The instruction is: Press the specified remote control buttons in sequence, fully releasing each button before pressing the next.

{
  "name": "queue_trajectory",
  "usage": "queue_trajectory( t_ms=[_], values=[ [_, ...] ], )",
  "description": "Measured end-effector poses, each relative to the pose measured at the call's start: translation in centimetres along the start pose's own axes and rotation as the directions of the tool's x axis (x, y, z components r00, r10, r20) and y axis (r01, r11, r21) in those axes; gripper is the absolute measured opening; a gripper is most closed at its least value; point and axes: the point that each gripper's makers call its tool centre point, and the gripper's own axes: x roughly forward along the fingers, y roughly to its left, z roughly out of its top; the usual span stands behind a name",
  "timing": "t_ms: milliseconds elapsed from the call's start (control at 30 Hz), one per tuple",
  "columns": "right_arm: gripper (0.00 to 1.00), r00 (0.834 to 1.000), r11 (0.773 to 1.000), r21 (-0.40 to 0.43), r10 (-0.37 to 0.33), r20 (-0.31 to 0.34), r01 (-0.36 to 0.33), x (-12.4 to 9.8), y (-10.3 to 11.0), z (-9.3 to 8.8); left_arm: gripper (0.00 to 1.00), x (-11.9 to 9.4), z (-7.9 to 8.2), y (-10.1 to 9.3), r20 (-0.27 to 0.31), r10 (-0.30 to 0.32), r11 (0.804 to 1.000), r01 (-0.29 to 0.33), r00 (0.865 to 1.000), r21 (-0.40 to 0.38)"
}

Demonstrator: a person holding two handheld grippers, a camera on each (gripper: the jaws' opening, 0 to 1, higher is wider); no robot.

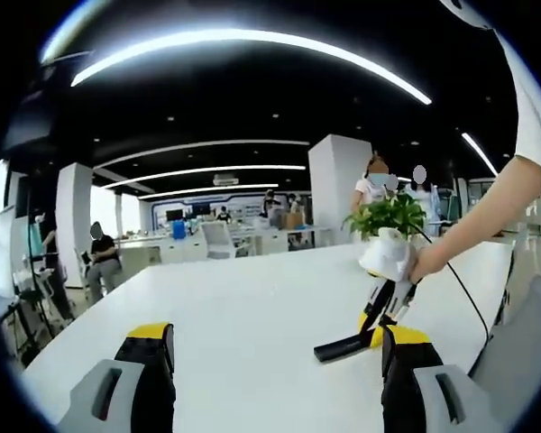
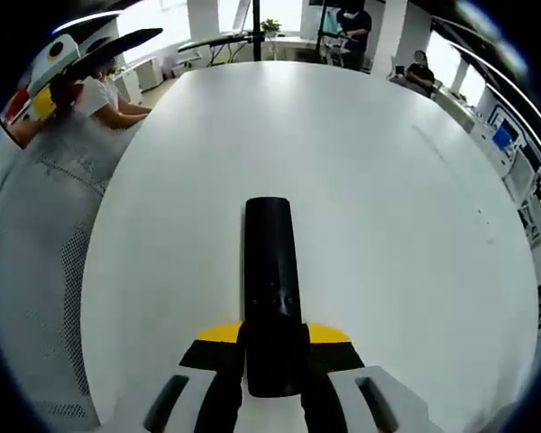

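On the table (image 2: 415,207): white top, bare around a black remote control (image 2: 270,271) lying flat, long axis pointing away from the right gripper's camera.
Left gripper (image 1: 275,361): its two black, yellow-tipped jaws rise from the bottom of the left gripper view, spread wide, holding nothing, above the tabletop.
Right gripper (image 2: 272,361): jaws sit close against both sides of the remote's near end, clamped on it; the near end is hidden between them.
Remote buttons: too small and dark to make out; a few faint specks mid-body.
Right gripper from the left gripper view (image 1: 385,302): held by a hand (image 1: 426,262), tips down at the remote (image 1: 343,345), partly cut off by the left jaw.
Plant (image 1: 389,215): green leaves behind the hand, pot hidden.
People: seated and standing at the far edges, blurred.
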Motion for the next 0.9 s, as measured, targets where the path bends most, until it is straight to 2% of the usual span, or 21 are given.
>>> queue_trajectory(
  t_ms=[500,767,833,867,900],
  values=[
    [0.22,0.999,1.0,-0.019,0.014,-0.035,-0.015,0.1,-3.1,0.2,0.99,0.0,-0.3,-0.1,-0.014,-0.008,1.0,0.008,1.0,-0.001],
    [0.22,1.0,1.0,-0.017,0.005,-0.024,-0.005,0.1,-3.4,0.2,0.99,0.0,-0.5,0.0,-0.022,-0.004,1.0,0.004,1.0,-0.003],
    [0.23,1.0,1.0,0.016,-0.015,-0.018,0.016,0.0,-3.4,0.2,0.99,0.0,-0.4,0.0,-0.02,-0.003,1.0,0.003,1.0,-0.005],
    [0.24,0.999,0.996,0.074,-0.045,-0.024,0.047,-0.1,-3.7,0.1,0.99,0.0,-0.4,0.0,-0.019,-0.002,1.0,0.002,1.0,-0.006],
    [0.26,0.998,0.995,0.086,-0.053,-0.02,0.055,-0.1,-3.8,0.1,0.98,0.0,-0.4,0.0,-0.015,-0.003,1.0,0.003,1.0,-0.004]
  ],
)
